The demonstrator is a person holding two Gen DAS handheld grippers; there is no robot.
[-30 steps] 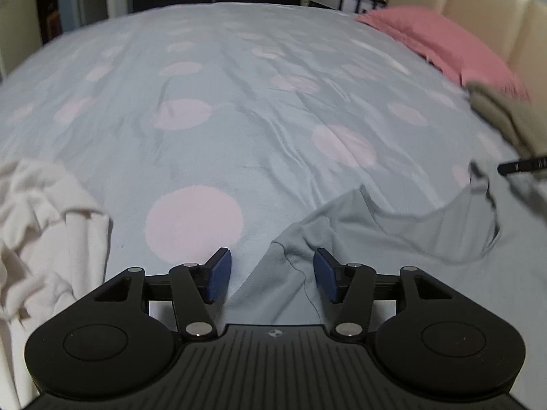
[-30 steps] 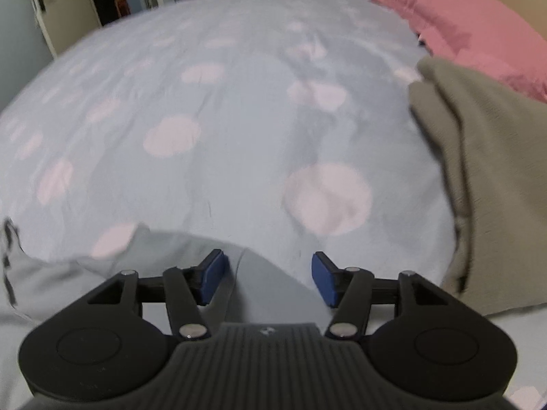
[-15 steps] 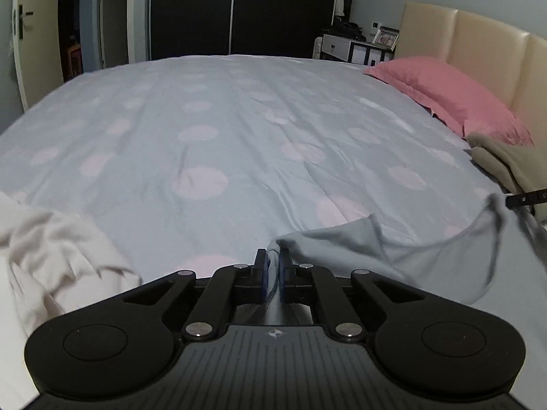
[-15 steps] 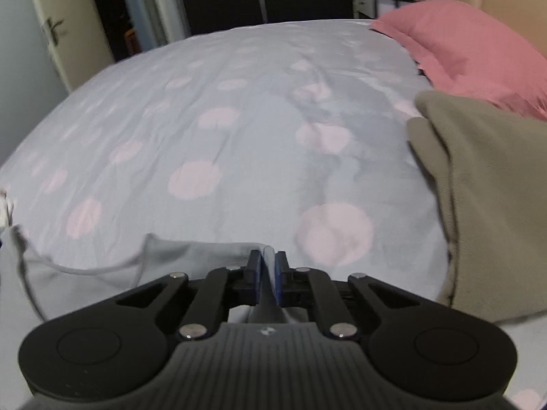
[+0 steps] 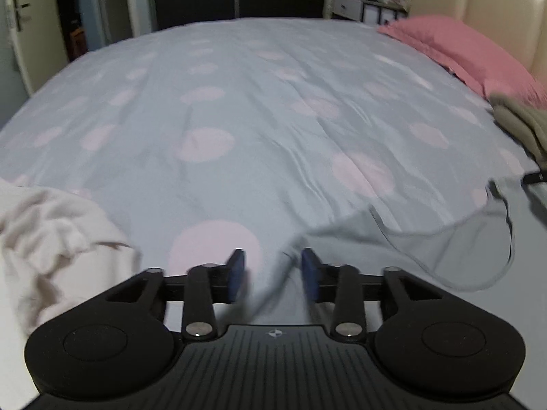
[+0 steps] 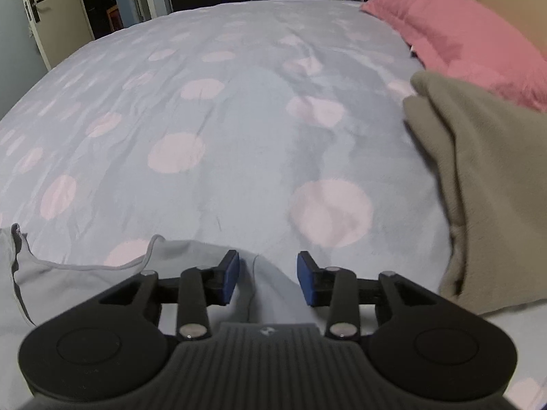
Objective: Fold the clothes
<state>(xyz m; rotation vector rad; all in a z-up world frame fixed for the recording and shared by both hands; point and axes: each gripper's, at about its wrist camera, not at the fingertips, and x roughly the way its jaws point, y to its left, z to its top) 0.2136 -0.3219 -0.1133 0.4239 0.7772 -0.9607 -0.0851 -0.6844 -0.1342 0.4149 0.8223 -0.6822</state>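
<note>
1. My left hand-held gripper [image 5: 273, 275] has its jaws apart, with a corner of the grey top [image 5: 427, 239] lying between the pads.
2. My right hand-held gripper [image 6: 267, 282] is open too, straddling the top's [image 6: 102, 280] other shoulder.
3. A cream garment [image 5: 51, 232] lies left of the left gripper; an olive one [image 6: 485, 188] lies right of the right gripper on the bed [image 6: 239, 119].

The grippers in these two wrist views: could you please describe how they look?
The left gripper and right gripper look identical: matte black bodies with a ribbed centre panel bearing a small emblem, two round housings, silver pivot pins, and blue pads on the fingers. No cables or sleeves show.
</note>
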